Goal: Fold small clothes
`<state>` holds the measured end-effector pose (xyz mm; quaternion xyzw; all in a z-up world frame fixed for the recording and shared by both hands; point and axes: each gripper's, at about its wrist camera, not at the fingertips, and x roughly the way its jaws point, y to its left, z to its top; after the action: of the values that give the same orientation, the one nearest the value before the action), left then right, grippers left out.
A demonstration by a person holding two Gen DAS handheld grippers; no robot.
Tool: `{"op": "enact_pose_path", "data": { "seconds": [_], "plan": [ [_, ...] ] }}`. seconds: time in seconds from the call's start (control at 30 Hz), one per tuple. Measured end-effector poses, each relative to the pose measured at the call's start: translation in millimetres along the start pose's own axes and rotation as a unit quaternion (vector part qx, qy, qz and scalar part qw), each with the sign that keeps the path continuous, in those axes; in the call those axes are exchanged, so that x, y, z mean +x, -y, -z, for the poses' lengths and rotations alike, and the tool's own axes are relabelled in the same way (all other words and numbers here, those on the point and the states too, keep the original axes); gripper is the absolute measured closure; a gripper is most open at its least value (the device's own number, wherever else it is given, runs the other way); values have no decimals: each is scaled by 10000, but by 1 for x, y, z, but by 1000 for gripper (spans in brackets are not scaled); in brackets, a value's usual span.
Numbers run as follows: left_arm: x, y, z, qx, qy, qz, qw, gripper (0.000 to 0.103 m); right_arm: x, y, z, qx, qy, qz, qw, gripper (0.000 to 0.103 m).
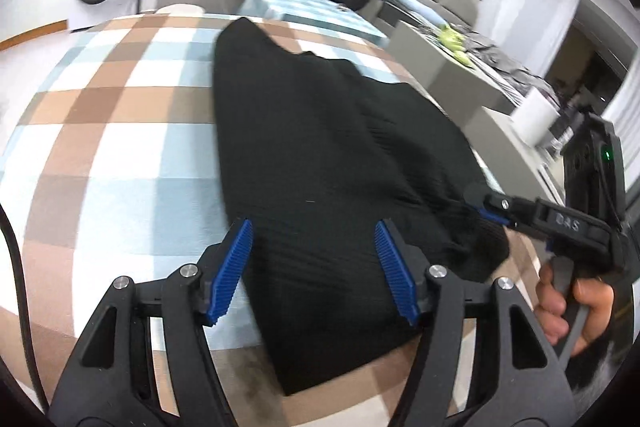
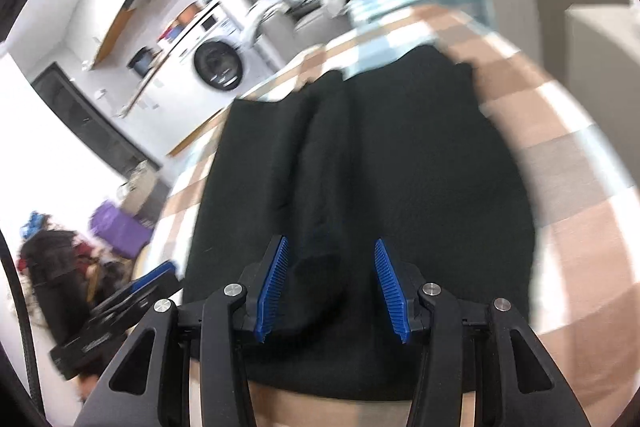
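Black knit garment (image 1: 320,147) lying lengthwise on checked table (image 1: 112,131). Left claw (image 1: 314,267) hovering over near hem, jaws spread apart, gripping nothing. Right claw (image 2: 328,287) standing open over garment's near end in right wrist view. Bare checked cloth showing wide to left; table edge lying close at right.

Bare checked cloth (image 1: 100,131) is left free across the left half of the left wrist frame — nothing is set there. The centre is taken by the black garment (image 1: 320,155); the right edge is blocked by the right gripper (image 1: 486,205) and beige bins (image 1: 436,67).
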<state>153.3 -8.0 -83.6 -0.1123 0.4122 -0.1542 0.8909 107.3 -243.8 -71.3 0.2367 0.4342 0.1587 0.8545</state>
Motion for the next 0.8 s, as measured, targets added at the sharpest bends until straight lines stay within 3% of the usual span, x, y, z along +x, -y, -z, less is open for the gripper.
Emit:
{"op": "enact_pose_path", "data": {
  "seconds": [0.07, 0.13, 0.17, 0.2, 0.27, 0.4, 0.43, 0.5, 0.6, 0.67, 0.8],
  "plan": [
    [-1, -11, -1, -89, 22, -59, 9999, 42, 12, -4, 2, 14, -168, -156, 9997, 57],
    [-2, -16, 1, -122, 29, -94, 9999, 42, 25, -7, 4, -91, -282, 97, 9995, 59],
    [-3, -19, 0, -116, 52, -116, 9999, 42, 28, -7, 5, -118, -306, 90, 9994, 70],
    [-4, -18, -1, -97, 71, -122, 9999, 42, 29, -9, 5, -167, -302, 35, 9994, 88],
    [-2, -16, -5, -69, 115, -125, 9998, 42, 18, -19, 3, -374, -147, -168, 9991, 94],
    [-11, -10, -11, 22, 231, -41, 9997, 42, -30, -28, -2, -178, 398, -1130, 9926, 95],
    [-10, -8, -11, 51, 218, -25, 9997, 42, -34, -26, 0, -82, 413, -1208, 9918, 95],
    [-3, -5, -10, 148, 112, 23, 9998, 42, -33, -14, 9, 178, 257, -952, 9950, 95],
    [13, 3, -2, 301, -142, 93, 9994, 42, -6, 4, 23, 180, -427, 207, 9987, 91],
    [20, 10, 3, 442, -281, 111, 9986, 42, -2, 13, 27, 330, -489, 309, 9978, 86],
    [24, 27, 15, 859, -310, 48, 9958, 42, -15, 19, 22, 476, -120, 39, 9988, 73]
  ]
}}
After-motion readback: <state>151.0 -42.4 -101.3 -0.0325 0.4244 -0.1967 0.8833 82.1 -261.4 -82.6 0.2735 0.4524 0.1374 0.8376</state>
